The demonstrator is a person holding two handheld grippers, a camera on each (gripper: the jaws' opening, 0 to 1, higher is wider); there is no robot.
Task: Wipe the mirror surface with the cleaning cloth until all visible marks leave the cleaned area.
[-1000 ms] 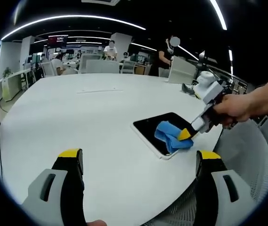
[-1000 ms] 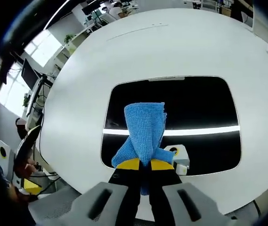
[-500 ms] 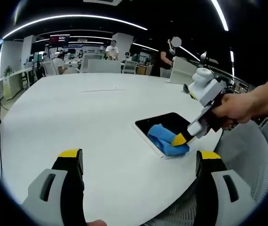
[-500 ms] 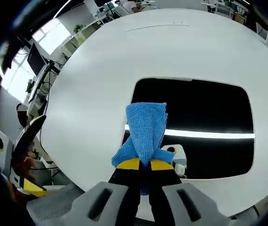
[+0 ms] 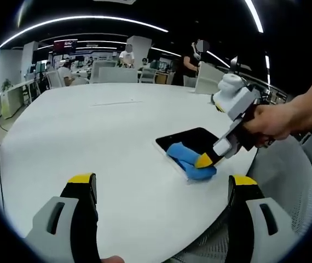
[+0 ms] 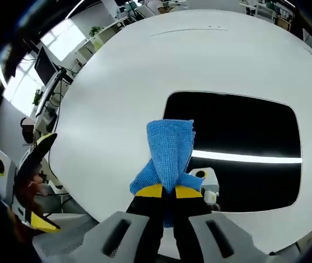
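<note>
The right tongs [image 6: 164,191] are clamped on a blue cloth [image 6: 168,150], their yellow tips pressed together around its gathered end. The cloth fans out ahead of them and lies over the near left edge of the mirror [image 6: 243,137], partly on the dark glass and partly on the white worktop [image 6: 117,82]. The mirror is a dark rounded rectangle lying flat near the worktop's edge, with a bright strip of reflected light across it.

In the left gripper view the left tongs [image 5: 161,183] stand wide apart with nothing between them, hanging over the near worktop [image 5: 90,126]. To the far right a hand [image 5: 271,123] holds the right tongs [image 5: 203,160] slanted down onto the cloth [image 5: 188,159], which sits at the near end of the mirror [image 5: 191,139].
</note>
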